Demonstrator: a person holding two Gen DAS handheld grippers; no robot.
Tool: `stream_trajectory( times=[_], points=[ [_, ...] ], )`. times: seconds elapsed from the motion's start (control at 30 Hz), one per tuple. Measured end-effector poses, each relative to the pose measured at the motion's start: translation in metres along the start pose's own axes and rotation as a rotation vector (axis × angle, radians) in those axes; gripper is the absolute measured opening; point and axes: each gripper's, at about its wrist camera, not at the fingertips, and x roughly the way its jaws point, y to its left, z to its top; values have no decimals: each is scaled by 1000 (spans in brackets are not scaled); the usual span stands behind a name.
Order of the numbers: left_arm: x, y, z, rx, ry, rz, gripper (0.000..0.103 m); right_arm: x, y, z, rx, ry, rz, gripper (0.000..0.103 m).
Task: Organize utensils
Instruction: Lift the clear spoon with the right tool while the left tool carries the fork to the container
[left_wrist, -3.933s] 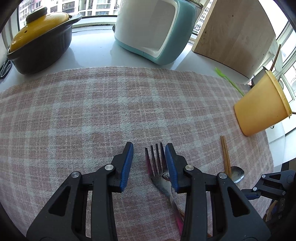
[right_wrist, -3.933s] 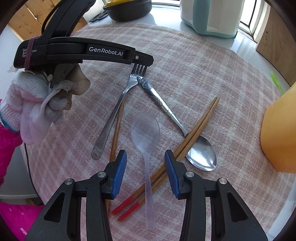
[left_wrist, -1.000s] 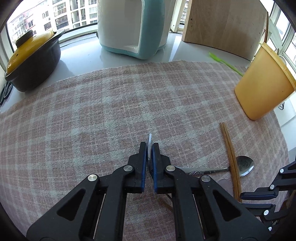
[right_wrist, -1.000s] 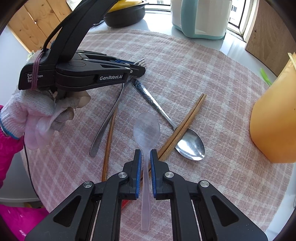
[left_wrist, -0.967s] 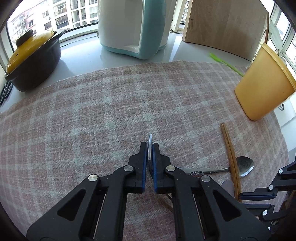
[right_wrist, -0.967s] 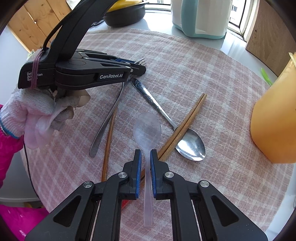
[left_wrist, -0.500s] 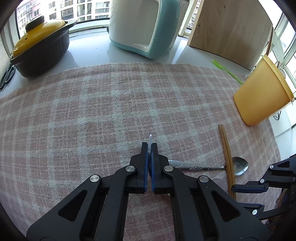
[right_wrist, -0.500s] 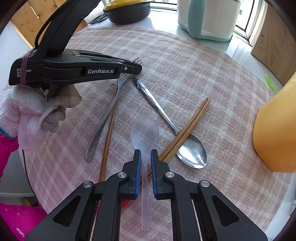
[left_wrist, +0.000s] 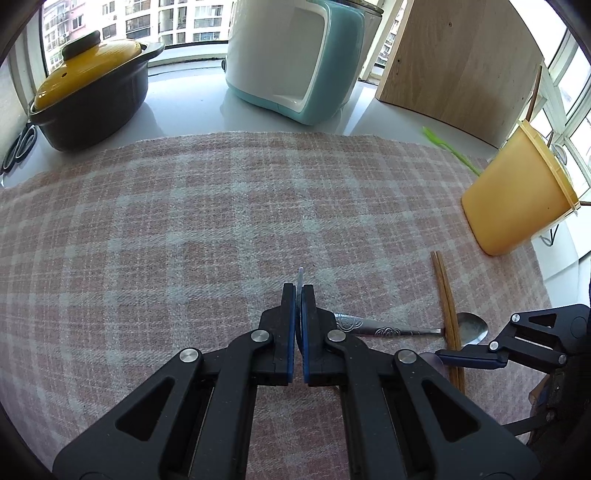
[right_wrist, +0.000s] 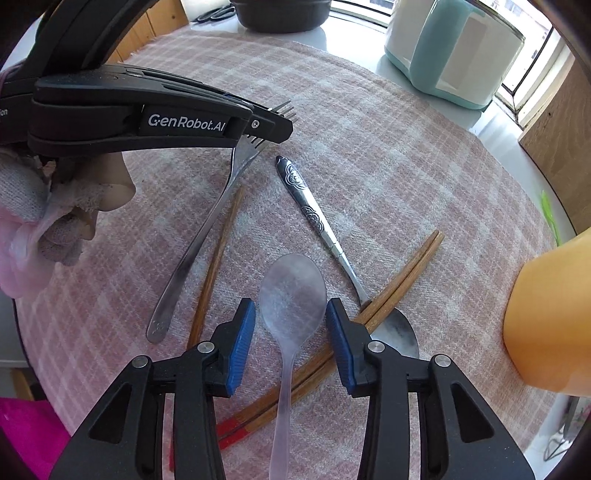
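My left gripper (left_wrist: 299, 295) is shut on a metal fork (right_wrist: 207, 229) near its tines. The fork's thin edge (left_wrist: 300, 275) pokes out past the pads, and its handle slopes down toward the plaid cloth (right_wrist: 388, 155). My right gripper (right_wrist: 290, 314) is opening. A translucent plastic spoon (right_wrist: 291, 291) lies between its blue pads, which do not touch it. The spoon's handle rests across a pair of red-tipped wooden chopsticks (right_wrist: 399, 273). A patterned metal spoon (right_wrist: 317, 221) lies under those chopsticks, and a single chopstick (right_wrist: 218, 258) lies beside the fork. The right gripper (left_wrist: 469, 360) also shows at the lower right of the left wrist view.
An orange container (left_wrist: 517, 199) stands at the cloth's right edge. At the back are a black pot with a yellow lid (left_wrist: 88, 85), a white and teal appliance (left_wrist: 295, 59) and a wooden board (left_wrist: 461, 62). A gloved hand (right_wrist: 55, 206) holds the left gripper.
My right gripper's jaws have gone from shut on the plastic spoon to apart, and the spoon now lies loose between them. The left gripper has stayed shut on the fork.
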Motion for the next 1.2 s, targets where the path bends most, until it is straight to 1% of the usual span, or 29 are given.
stream_trajectory(
  times=[0.17, 0.37, 0.6, 0.73, 0.97, 1.2],
  points=[
    [-17, -1, -3, -3, -32, -4, 0, -14, -5, -6, 28, -40, 9, 34],
    [-48, -6, -6, 2, -88, -8, 0, -50, -10, -20, 53, -134, 9, 34],
    [-86, -27, -16, 28, -155, -5, 0, -90, -19, -39, 80, -238, -2, 34],
    [-103, -43, -23, 54, -184, 7, 0, -103, -19, -43, 76, -283, -20, 34],
    [-124, -62, -36, 55, -216, 13, 0, -124, -24, -55, 81, -339, -26, 34],
    [-145, -79, -41, 61, -257, 11, 0, -147, -33, -65, 95, -395, -26, 34]
  ],
)
